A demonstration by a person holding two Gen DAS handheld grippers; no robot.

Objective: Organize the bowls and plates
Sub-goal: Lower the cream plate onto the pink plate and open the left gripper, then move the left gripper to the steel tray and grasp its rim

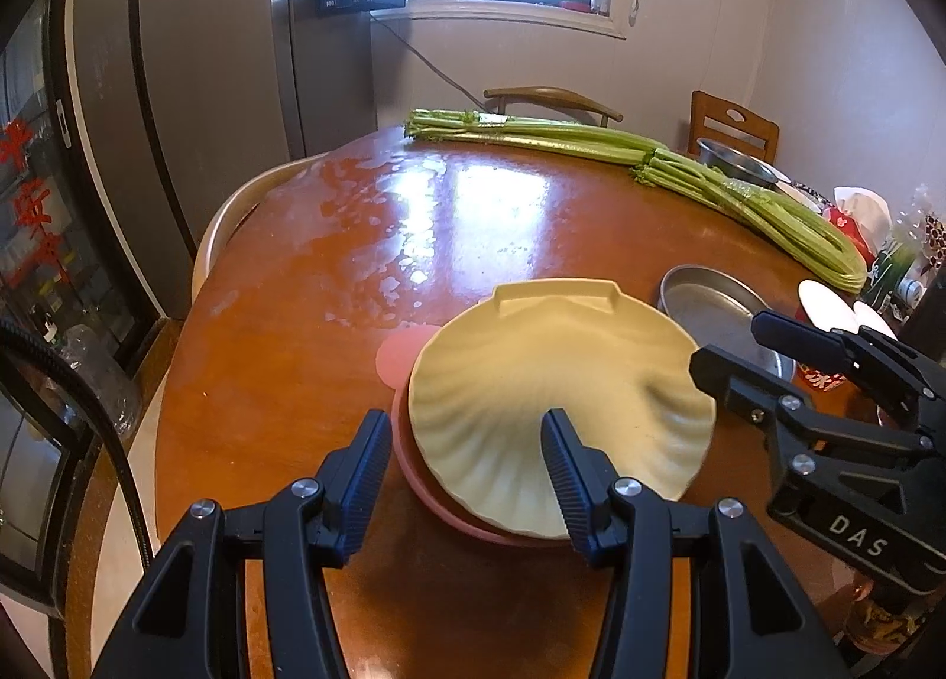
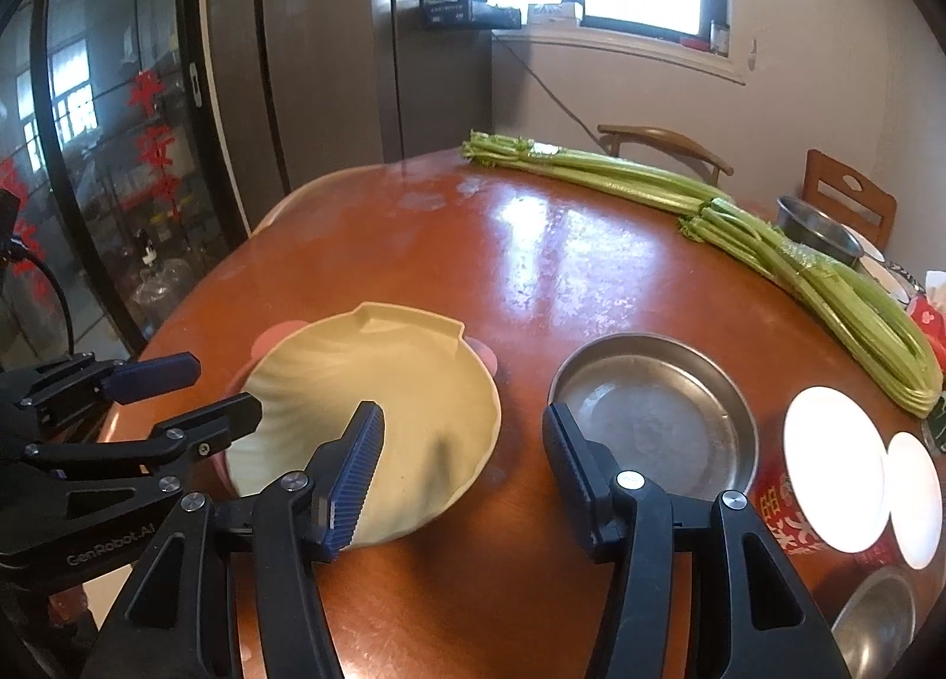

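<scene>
A cream shell-shaped plate lies on top of a pink plate on the round wooden table. My left gripper is open, its fingers astride the shell plate's near left edge; it also shows in the right wrist view. My right gripper is open and empty, above the table between the shell plate and a round steel pan; it also shows in the left wrist view. Two white dishes lie to the right.
Long celery bunches lie across the far right of the table. A steel bowl stands behind them, another at the near right. Chairs stand around the table; a refrigerator and glass door are on the left.
</scene>
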